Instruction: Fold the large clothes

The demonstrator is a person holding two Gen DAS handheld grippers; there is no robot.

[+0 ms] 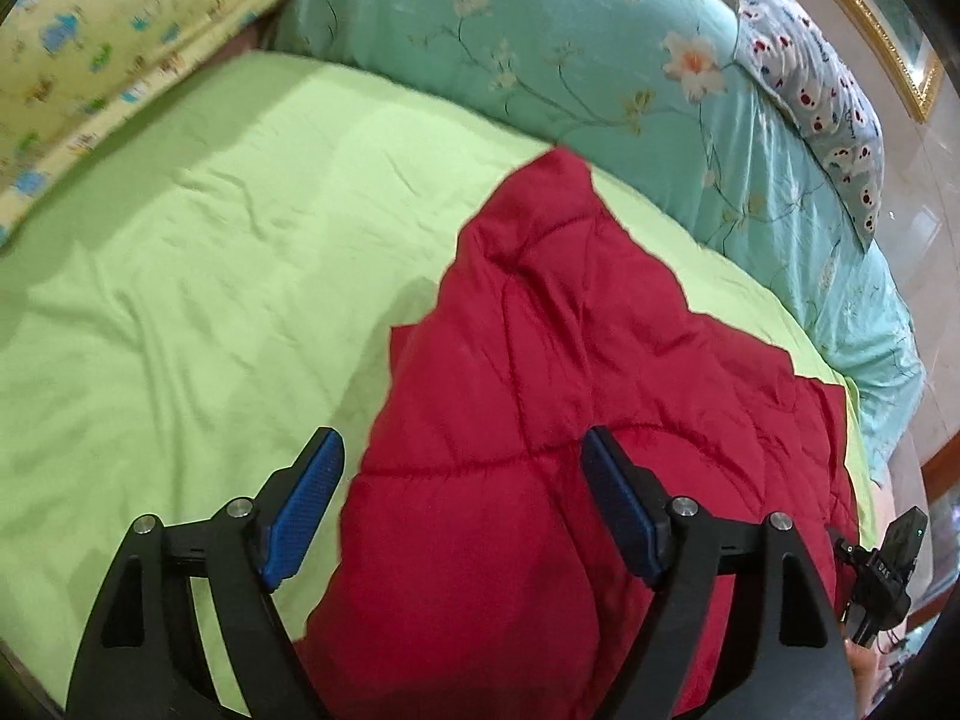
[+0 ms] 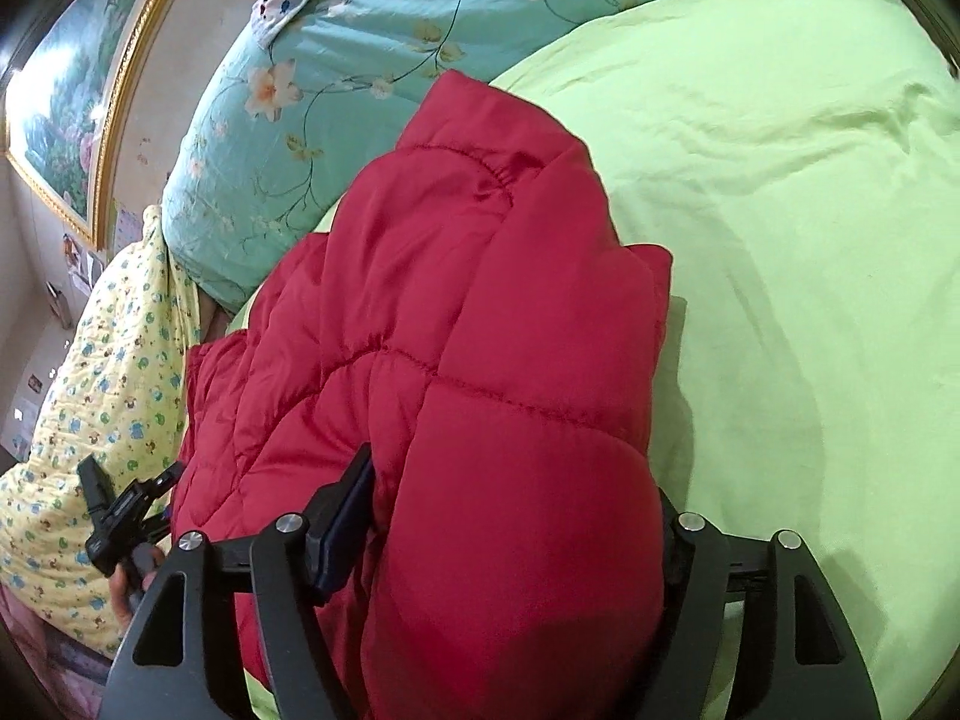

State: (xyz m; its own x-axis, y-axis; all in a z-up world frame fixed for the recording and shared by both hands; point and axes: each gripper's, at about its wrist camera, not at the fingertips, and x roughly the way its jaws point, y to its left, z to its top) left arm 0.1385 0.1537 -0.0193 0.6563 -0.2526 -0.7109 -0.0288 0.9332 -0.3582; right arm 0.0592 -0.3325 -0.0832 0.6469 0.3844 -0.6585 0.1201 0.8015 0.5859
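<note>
Two wrist views share one bed (image 1: 180, 276) under a lime-green sheet, with a teal floral quilt (image 1: 540, 42) behind. On the sheet lies the folded red puffer jacket (image 2: 456, 372). Only the right view shows the gilt-framed painting's (image 2: 60, 102) picture. Left tongs (image 1: 462, 468) gape, touching nothing; right tongs (image 2: 510, 516) straddle the jacket's near bulge, pads apart. No writing is legible.

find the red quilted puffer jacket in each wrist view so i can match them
Left wrist view: red quilted puffer jacket fills centre to lower right, lying on the lime green sheet.
Right wrist view: the jacket runs from centre to bottom, left of the open sheet.
Shared landmark: the turquoise floral quilt behind the jacket.
</note>
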